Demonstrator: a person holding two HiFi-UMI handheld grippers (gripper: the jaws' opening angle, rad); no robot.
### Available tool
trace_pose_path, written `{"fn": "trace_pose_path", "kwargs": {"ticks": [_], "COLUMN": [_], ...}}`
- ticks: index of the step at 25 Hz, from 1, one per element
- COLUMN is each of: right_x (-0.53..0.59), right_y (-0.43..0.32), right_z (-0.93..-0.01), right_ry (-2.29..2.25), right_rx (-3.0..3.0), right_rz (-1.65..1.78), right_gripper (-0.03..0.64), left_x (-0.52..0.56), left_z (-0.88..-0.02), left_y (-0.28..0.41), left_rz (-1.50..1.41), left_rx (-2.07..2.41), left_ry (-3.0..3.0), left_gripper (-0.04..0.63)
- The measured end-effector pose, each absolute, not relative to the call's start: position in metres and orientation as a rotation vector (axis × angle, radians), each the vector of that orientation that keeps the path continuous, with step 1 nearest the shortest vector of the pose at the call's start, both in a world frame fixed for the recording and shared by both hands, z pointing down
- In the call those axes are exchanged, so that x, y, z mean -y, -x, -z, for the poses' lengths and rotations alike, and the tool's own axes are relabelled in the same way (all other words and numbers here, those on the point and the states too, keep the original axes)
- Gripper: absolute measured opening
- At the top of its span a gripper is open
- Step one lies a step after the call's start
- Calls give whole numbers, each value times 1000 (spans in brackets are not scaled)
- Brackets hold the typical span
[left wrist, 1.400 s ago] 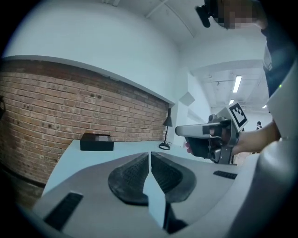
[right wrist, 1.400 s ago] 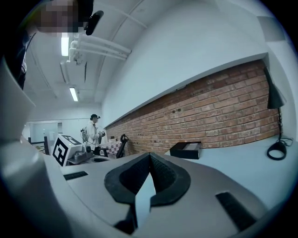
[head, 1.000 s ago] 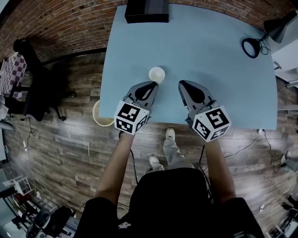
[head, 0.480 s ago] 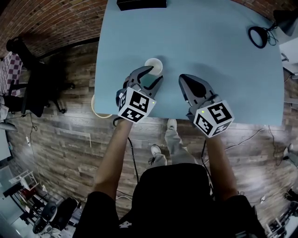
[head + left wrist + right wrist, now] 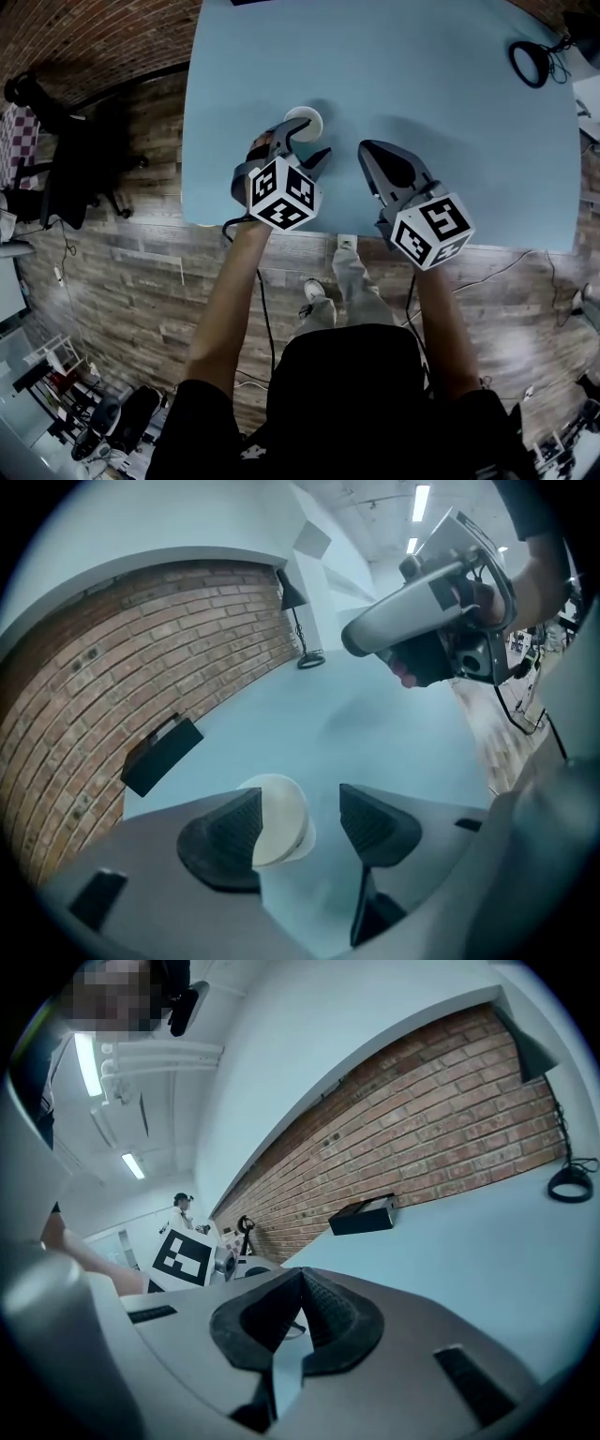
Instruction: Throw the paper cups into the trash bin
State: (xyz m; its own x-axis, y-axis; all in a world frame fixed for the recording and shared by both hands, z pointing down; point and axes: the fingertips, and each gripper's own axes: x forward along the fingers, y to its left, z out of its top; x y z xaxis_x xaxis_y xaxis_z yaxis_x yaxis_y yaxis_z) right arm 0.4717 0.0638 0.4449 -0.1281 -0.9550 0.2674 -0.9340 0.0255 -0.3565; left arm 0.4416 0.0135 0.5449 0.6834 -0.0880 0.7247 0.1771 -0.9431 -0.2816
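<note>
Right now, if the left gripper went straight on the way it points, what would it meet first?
The paper cup: it sits on the blue table just ahead, between the left gripper's jaws, which have just been opening, near one jaw. Whether that jaw touches it is unclear.

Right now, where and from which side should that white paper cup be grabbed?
By its side wall, coming from the near edge of the table. The paper cup stands mouth up, so jaws can straddle it; the left gripper has just been opening its jaws, which already flank it without pressing.
</note>
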Motion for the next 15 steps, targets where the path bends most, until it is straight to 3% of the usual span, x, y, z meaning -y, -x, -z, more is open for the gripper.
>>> {"fn": "trace_pose_path", "kwargs": {"ticks": [5,15], "right_x": [-66,-69], "right_y": [-474,-472], "right_z": [-452,-453], "right_ry": [2038,2047], "right_rx": [-2213,-2237], "right_rz": [732,736], "right_gripper": [3,3], "left_x": [-9,-6], "left_z": [-554,-553], "left_y": [-442,-439], "left_rz": [1187,1193], "left_rx": [54,14], "left_ry": [2551,2523], "left_gripper": [247,67]}}
